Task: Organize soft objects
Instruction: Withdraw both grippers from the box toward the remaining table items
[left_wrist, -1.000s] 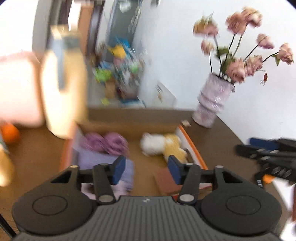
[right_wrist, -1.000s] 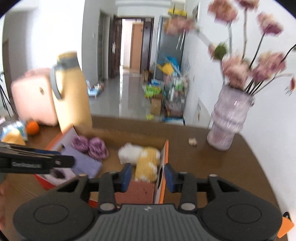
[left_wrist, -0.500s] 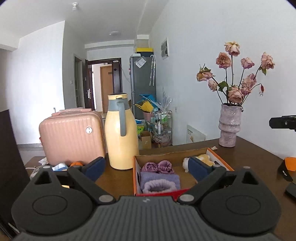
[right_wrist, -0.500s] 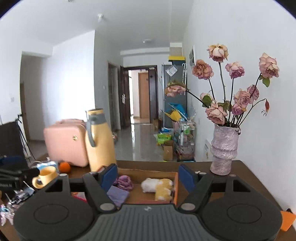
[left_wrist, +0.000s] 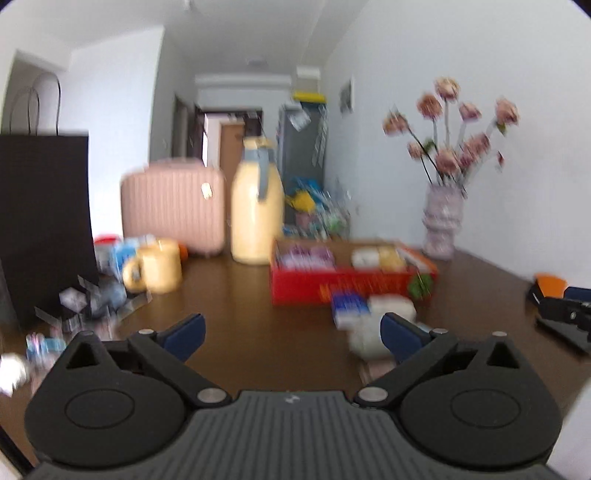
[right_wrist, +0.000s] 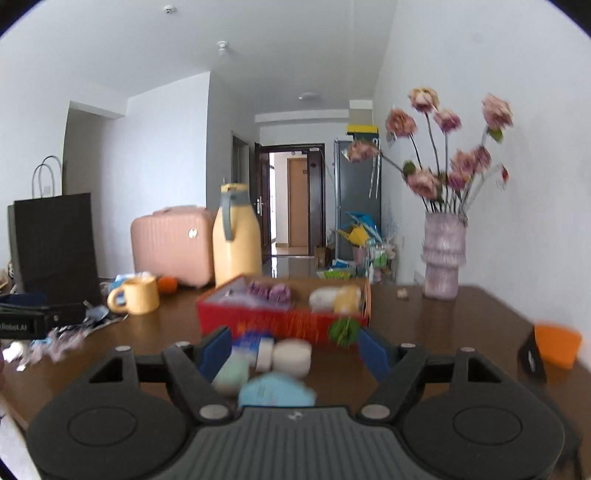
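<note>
A red cardboard box (right_wrist: 280, 317) stands mid-table and holds purple soft pieces (right_wrist: 271, 291) and a white-and-yellow plush (right_wrist: 336, 297). In front of it lies a blurred cluster of small soft items: a white roll (right_wrist: 291, 356), a blue-and-white piece (right_wrist: 255, 343) and a light blue one (right_wrist: 275, 391). My right gripper (right_wrist: 295, 349) has its jaws opening on either side of this cluster, and its pads do not press on it. My left gripper (left_wrist: 291, 334) is also opening wide over bare table with nothing between its fingers. The same cluster (left_wrist: 369, 314) lies by its right finger, before the box (left_wrist: 351, 284).
A yellow jug (right_wrist: 236, 236), a pink suitcase (right_wrist: 170, 247) and a yellow mug (right_wrist: 138, 297) stand behind and left of the box. A black paper bag (right_wrist: 55, 240) and crumpled wrappers (left_wrist: 99, 299) fill the left. The flower vase (right_wrist: 443, 254) and an orange-black object (right_wrist: 554, 343) sit right.
Both grippers have drawn back from over the box, which now looks smaller and farther. Both sets of jaws have widened. The small soft items in front of the box have come into view.
</note>
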